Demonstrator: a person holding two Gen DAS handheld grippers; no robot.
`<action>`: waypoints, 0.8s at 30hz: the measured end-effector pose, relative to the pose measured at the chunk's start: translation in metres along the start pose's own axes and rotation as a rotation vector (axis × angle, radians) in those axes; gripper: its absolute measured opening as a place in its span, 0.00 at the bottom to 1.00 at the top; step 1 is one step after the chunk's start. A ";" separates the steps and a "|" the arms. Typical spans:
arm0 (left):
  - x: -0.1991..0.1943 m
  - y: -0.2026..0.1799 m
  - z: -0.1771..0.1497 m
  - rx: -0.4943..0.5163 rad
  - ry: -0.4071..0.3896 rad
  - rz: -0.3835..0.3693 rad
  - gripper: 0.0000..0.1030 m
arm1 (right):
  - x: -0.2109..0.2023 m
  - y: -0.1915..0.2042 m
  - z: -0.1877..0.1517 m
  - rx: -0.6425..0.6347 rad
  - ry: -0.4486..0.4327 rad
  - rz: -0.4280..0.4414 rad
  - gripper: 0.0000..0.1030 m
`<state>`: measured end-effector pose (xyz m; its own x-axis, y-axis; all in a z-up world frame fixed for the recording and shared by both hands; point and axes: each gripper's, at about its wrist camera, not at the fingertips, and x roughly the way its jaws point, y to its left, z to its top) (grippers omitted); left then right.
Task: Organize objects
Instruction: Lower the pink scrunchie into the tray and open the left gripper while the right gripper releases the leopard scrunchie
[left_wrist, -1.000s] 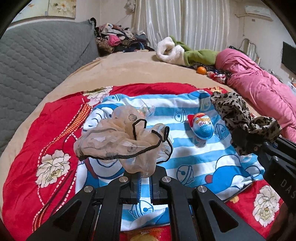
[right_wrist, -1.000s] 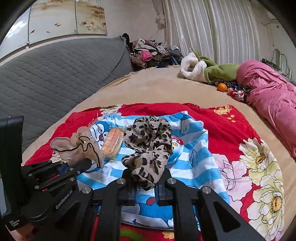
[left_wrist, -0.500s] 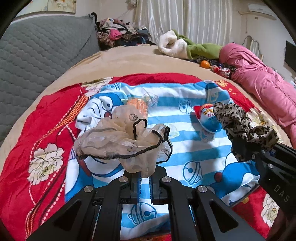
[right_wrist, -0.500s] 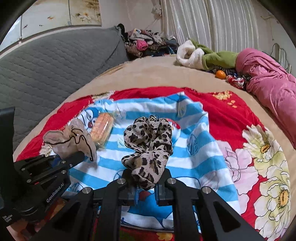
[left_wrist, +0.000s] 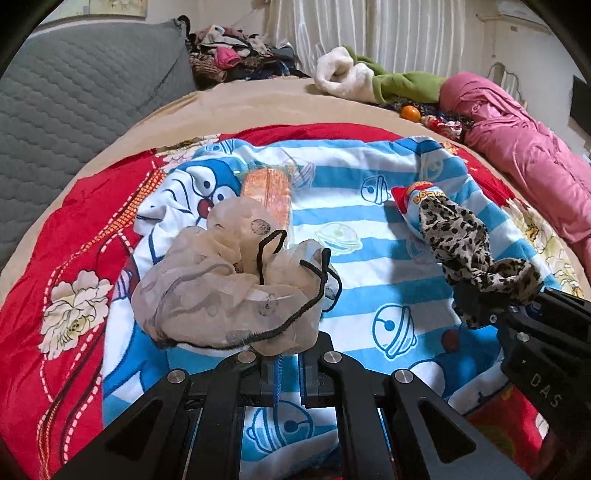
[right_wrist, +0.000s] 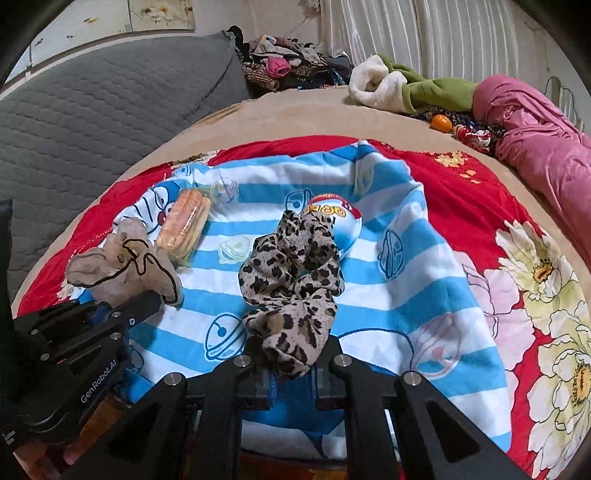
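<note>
Two scrunchies held over the bed

Left gripper (left_wrist: 282, 363) fingers pinching sheer beige scrunchie (left_wrist: 236, 284); right gripper (right_wrist: 291, 373) fingers pinching leopard scrunchie (right_wrist: 291, 280), both above striped blue blanket (right_wrist: 388, 295), near cracker pack (right_wrist: 186, 227).

Grey quilted headboard (left_wrist: 74, 92), striped curtains (right_wrist: 424, 33)

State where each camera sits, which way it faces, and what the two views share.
Left wrist: on the left gripper, angled down at the bed; jaws shut on the beige scrunchie; right gripper at the right edge.
Right wrist: on the right gripper, same direction; jaws shut on the leopard scrunchie.
Shared: both scrunchies, the striped blanket.
</note>
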<state>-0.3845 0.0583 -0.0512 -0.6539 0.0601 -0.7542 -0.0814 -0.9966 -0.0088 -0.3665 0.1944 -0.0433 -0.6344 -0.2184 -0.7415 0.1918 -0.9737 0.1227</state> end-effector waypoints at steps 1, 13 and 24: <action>0.000 0.000 0.000 0.000 0.001 0.000 0.06 | 0.002 0.000 -0.001 -0.001 0.009 -0.001 0.12; 0.010 0.000 -0.007 -0.008 0.056 -0.015 0.07 | 0.014 -0.001 -0.008 0.006 0.063 -0.001 0.12; 0.011 0.004 -0.007 -0.036 0.081 -0.011 0.19 | 0.015 -0.003 -0.008 0.029 0.075 0.004 0.16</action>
<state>-0.3871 0.0546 -0.0638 -0.5905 0.0675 -0.8042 -0.0598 -0.9974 -0.0398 -0.3701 0.1949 -0.0602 -0.5752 -0.2183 -0.7884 0.1716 -0.9745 0.1446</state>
